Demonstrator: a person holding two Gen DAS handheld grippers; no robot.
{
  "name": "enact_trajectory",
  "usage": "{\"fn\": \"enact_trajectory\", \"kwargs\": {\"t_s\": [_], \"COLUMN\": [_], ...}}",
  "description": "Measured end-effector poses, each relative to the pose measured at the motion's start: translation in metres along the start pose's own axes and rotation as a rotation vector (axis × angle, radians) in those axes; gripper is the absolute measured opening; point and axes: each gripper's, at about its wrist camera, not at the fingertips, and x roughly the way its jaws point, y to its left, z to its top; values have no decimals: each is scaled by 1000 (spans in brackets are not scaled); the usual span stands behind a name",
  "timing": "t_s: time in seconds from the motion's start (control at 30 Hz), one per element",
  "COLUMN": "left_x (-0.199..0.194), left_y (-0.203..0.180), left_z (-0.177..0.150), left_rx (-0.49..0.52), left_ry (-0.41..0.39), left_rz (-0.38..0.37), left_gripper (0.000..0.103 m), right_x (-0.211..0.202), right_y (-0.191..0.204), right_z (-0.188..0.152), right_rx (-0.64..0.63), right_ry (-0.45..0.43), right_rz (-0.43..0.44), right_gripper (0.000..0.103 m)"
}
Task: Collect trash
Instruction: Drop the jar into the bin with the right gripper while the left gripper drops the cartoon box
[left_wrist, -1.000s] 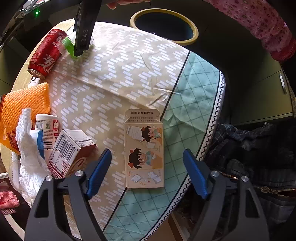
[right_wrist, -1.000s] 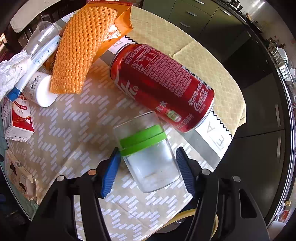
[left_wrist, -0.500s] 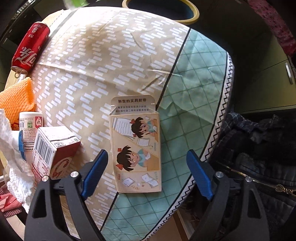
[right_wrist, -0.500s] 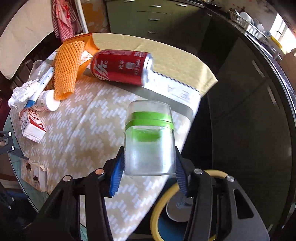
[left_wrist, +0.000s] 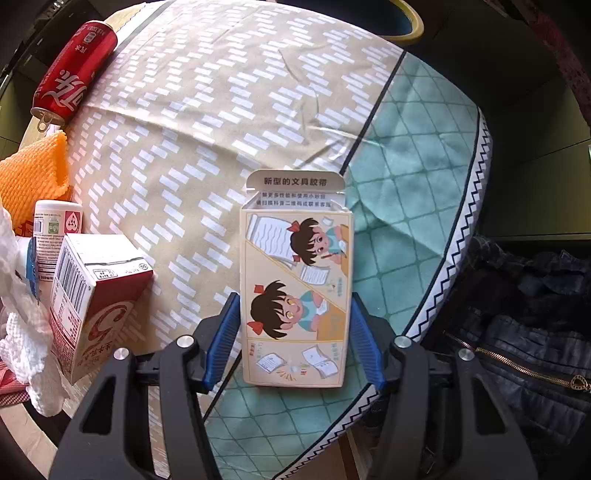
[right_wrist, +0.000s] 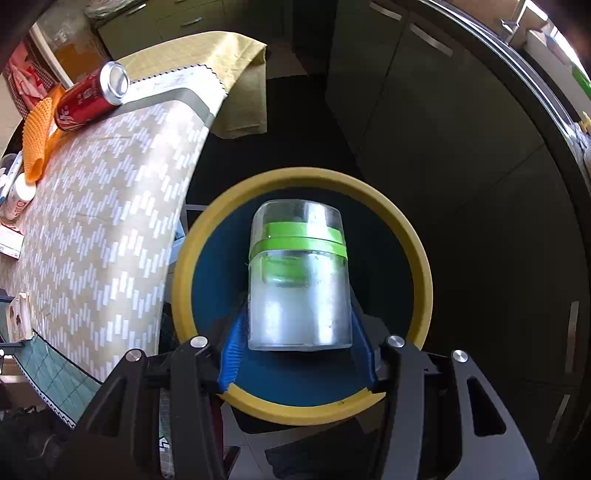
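Note:
A flat cartoon-printed box (left_wrist: 295, 258) lies on the tablecloth (left_wrist: 221, 110) near the table's edge. My left gripper (left_wrist: 295, 299) points down over it; its jaws are closing and both blue pads lie against the box's long sides. In the right wrist view, my right gripper (right_wrist: 298, 317) is shut on a clear plastic jar with a green band (right_wrist: 298, 266). It holds the jar above the open mouth of a round bin with a yellow rim (right_wrist: 417, 258) and a blue inside, beside the table.
A red cola can (left_wrist: 72, 72) lies at the far left of the table. An orange foam net (left_wrist: 33, 173), a white bottle (left_wrist: 55, 225), a red-and-white carton (left_wrist: 92, 299) and white netting (left_wrist: 22, 325) crowd the left edge. A dark jacket (left_wrist: 517, 332) hangs right of the table.
The right gripper closed on the jar, lifted it off the table and carried it over the bin. The left gripper sank toward the cartoon box and its jaws came in against its sides.

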Motion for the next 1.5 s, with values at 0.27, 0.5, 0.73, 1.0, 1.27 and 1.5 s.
{"fn": "enact_trajectory", "kwargs": {"t_s": [0.27, 0.5, 0.73, 1.0, 1.27, 1.5], "left_x": [-22, -60, -83, -32, -17, -88], "left_y": [-10, -29, -65, -77, -77, -21], "left_z": [11, 61, 178, 307, 352, 260], "left_rx": [-17, 33, 135, 84, 28, -61], "left_ry": [-47, -112, -195, -162, -140, -185], "left_rz": [-13, -36, -51, -43, -49, -44], "left_gripper": [56, 56, 56, 56, 78, 78], "right_x": [11, -34, -62, -84, -102, -111], "right_y": [-23, -46, -70, -95, -99, -37], "right_z": [-13, -30, -71, -113, -123, -71], "right_rx": [45, 136, 210, 261, 266, 86], "right_ry": [15, -95, -141, -143, -161, -211], "right_rz": [12, 69, 69, 46, 40, 90], "right_gripper": [55, 55, 55, 55, 55, 55]}}
